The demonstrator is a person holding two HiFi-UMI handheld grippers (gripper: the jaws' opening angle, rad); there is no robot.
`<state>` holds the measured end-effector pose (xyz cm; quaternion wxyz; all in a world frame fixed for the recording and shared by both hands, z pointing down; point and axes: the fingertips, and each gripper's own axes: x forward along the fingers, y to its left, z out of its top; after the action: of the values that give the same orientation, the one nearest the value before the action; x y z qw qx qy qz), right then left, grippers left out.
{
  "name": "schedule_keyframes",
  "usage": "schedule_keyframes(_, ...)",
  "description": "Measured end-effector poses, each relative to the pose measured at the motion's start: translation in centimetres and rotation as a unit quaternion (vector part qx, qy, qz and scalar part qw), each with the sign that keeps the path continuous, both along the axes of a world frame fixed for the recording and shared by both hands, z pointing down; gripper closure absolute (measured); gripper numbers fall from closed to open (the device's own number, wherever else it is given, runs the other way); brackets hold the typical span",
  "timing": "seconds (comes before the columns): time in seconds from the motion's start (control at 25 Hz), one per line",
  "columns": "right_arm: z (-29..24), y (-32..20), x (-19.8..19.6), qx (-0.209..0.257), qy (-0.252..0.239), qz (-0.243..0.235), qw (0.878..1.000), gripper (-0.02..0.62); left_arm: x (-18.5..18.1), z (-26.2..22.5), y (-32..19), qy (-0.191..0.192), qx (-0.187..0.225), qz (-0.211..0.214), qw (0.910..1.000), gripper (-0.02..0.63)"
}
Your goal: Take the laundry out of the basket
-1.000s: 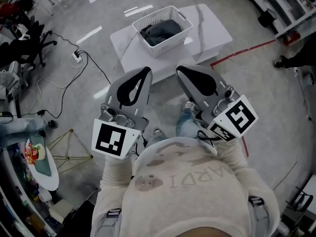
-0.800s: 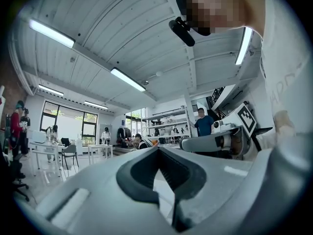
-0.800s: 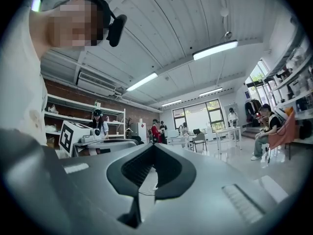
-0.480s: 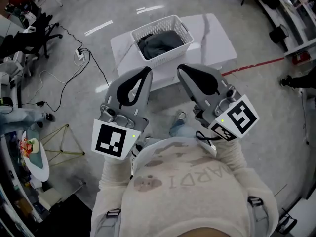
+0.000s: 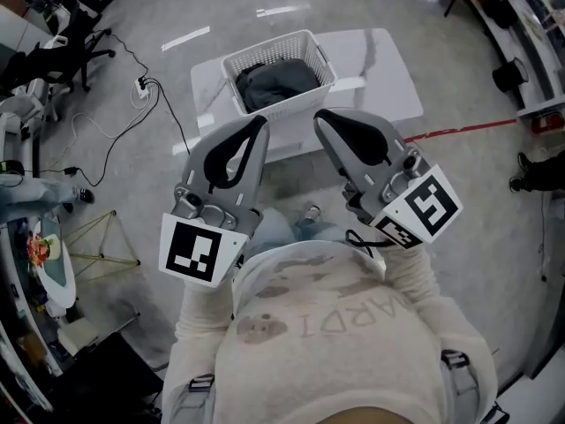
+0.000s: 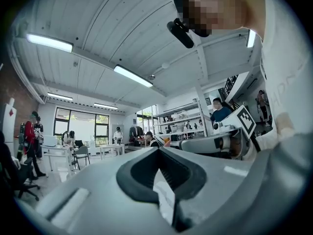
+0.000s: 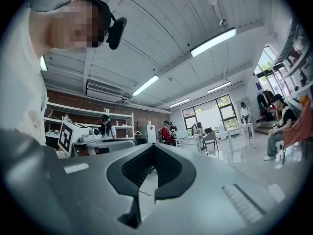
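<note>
A white plastic basket (image 5: 237,62) stands on a low white table (image 5: 384,64) ahead of me, with dark grey laundry (image 5: 278,82) heaped inside. Both grippers are raised in front of my chest, well short of the table and above the floor. In the head view the left gripper (image 5: 260,122) points toward the basket's near side, and the right gripper (image 5: 320,116) is beside it. Each has its jaws closed tip to tip with nothing held. The left gripper view (image 6: 159,149) and the right gripper view (image 7: 152,146) show only the room and ceiling, not the basket.
Cables and a power strip (image 5: 141,85) lie on the floor left of the table. Office chairs (image 5: 62,38) stand at the far left, and a red tape line (image 5: 459,129) runs to the right. A small round table (image 5: 44,263) and a yellow frame (image 5: 97,241) are on my left.
The table and basket have drifted slightly left and lower in the head view as I step closer. Both grippers keep the same raised pose, still shut.
</note>
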<state>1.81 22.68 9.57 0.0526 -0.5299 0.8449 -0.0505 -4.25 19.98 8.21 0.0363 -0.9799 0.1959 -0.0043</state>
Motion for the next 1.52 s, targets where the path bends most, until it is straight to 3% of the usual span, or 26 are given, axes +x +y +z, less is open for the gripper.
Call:
schedule_keyframes(0.36,1.8,-2.8,0.3,-0.011,-0.004,-0.007,1.000,0.569,-0.3,1.8,-3.2,-0.014,-0.008,-0.019,0.9997,0.605)
schedule_keyframes(0.64,1.6,-6.4,3.1,-0.018,0.004,0.012,1.000,0.569,2.3,1.3,-7.5,0.002,-0.008,-0.005,1.0000,0.605)
schedule_keyframes(1.08,1.5,-17.0,3.6,-0.020,0.015,-0.005,1.000,0.569,2.6,1.4,-17.7,0.005,-0.004,-0.018,0.9998,0.605)
schedule_keyframes(1.52,2.3,-25.3,3.7,-0.039,0.027,-0.028,0.998,0.569,2.0,3.5,-26.1,-0.004,-0.031,-0.040,0.9987,0.605)
